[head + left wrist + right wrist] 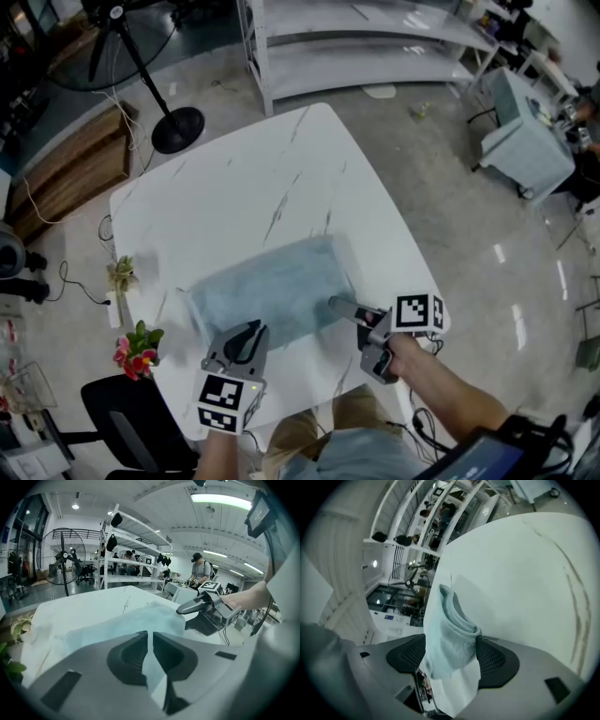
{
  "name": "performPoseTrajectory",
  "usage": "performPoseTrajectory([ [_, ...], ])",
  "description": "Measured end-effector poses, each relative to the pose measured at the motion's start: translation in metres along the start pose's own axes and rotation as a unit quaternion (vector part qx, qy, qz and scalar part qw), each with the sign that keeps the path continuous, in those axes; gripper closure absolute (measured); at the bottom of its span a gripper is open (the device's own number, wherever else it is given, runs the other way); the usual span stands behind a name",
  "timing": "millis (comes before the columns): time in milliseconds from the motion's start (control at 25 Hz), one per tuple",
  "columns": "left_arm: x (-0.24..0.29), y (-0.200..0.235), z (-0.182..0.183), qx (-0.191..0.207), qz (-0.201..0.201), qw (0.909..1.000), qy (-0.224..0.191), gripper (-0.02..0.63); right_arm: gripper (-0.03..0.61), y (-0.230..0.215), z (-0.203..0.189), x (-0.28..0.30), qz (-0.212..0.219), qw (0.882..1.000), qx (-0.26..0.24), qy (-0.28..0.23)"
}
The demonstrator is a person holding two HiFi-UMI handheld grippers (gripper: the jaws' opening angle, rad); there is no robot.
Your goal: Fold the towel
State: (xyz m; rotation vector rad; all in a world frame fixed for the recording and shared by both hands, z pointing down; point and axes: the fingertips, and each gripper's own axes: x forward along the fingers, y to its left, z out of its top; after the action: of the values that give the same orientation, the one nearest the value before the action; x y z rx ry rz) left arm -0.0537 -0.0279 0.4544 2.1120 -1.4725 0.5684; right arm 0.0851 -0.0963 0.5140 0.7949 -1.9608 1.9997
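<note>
1. At the near edge of the table [253, 178], we see the left gripper [248, 330], grey plastic with a marker cube. Its jaws are drawn almost together, pinching a thin edge of the towel [272, 286].
2. At the table's near right corner is the right gripper [336, 305]. Its jaws stand wide apart. A thick, rounded fold of the towel stands between the ribbed black pads, and we do not see it squeezed.
3. The towel lies on the near half of the table. It is a pale blue-green rectangle with a soft, fuzzy terry nap, and its layers are doubled at the right edge.
4. The table is white and smooth like marble, with thin grey veins and rounded corners. The far half of it is bare.
5. Red flowers [138, 349] with green leaves stand at the table's near left edge. A paler, dry-looking sprig [122, 274] stands further along that edge. A black chair [127, 412] sits off the table's near left corner.
6. Around the table we see a grey floor [450, 225] that looks like concrete, with a slight sheen and a few scuffs.
7. Off the table's left side lies a low platform of wooden planks [70, 183].
8. Beyond the table's far left corner stands a black fan [176, 129] on a round base.
9. Beyond the table's far edge there is white metal shelving [356, 47].
10. Off the table's far right side sits a pale grey boxy cabinet [525, 150].
</note>
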Motion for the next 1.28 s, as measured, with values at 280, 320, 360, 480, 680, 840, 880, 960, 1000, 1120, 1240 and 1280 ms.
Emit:
performPoseTrajectory([
  [280,-0.016,0.004,0.002,-0.002,0.011,0.9999,-0.010,0.574,0.507,-0.006,0.039,0.015,-0.015,0.994,-0.007,-0.109],
  [320,-0.020,0.007,0.002,-0.003,0.014,0.9998,-0.012,0.574,0.517,0.002,0.044,0.012,-0.010,0.992,-0.030,-0.122],
  [360,-0.023,0.010,0.001,-0.004,0.017,0.9998,-0.014,0.574,0.522,0.012,0.048,0.010,-0.004,0.990,-0.057,-0.132],
  [480,-0.034,0.017,-0.002,-0.012,0.027,0.9994,-0.020,0.574,0.525,0.049,0.053,0.007,0.008,0.979,-0.146,-0.140],
  [680,-0.059,0.025,-0.010,-0.030,0.048,0.9978,-0.036,0.574,0.526,0.110,0.032,0.020,0.012,0.942,-0.320,-0.106],
  [840,-0.080,0.034,-0.019,-0.045,0.066,0.9956,-0.049,0.575,0.526,0.150,-0.001,0.039,0.018,0.894,-0.442,-0.071],
  [880,-0.086,0.036,-0.022,-0.048,0.072,0.9950,-0.051,0.574,0.526,0.159,-0.010,0.043,0.021,0.882,-0.467,-0.063],
  [960,-0.099,0.042,-0.028,-0.054,0.082,0.9936,-0.056,0.574,0.526,0.174,-0.029,0.052,0.025,0.856,-0.514,-0.048],
  [1000,-0.105,0.045,-0.032,-0.058,0.087,0.9928,-0.058,0.575,0.526,0.181,-0.038,0.057,0.027,0.844,-0.534,-0.041],
  [1120,-0.123,0.050,-0.041,-0.068,0.101,0.9905,-0.063,0.575,0.526,0.195,-0.064,0.072,0.031,0.813,-0.581,-0.020],
  [1240,-0.139,0.056,-0.054,-0.079,0.114,0.9881,-0.066,0.574,0.525,0.201,-0.088,0.089,0.030,0.788,-0.615,-0.003],
  [1280,-0.144,0.058,-0.058,-0.083,0.118,0.9872,-0.068,0.574,0.525,0.201,-0.095,0.095,0.027,0.779,-0.627,0.002],
])
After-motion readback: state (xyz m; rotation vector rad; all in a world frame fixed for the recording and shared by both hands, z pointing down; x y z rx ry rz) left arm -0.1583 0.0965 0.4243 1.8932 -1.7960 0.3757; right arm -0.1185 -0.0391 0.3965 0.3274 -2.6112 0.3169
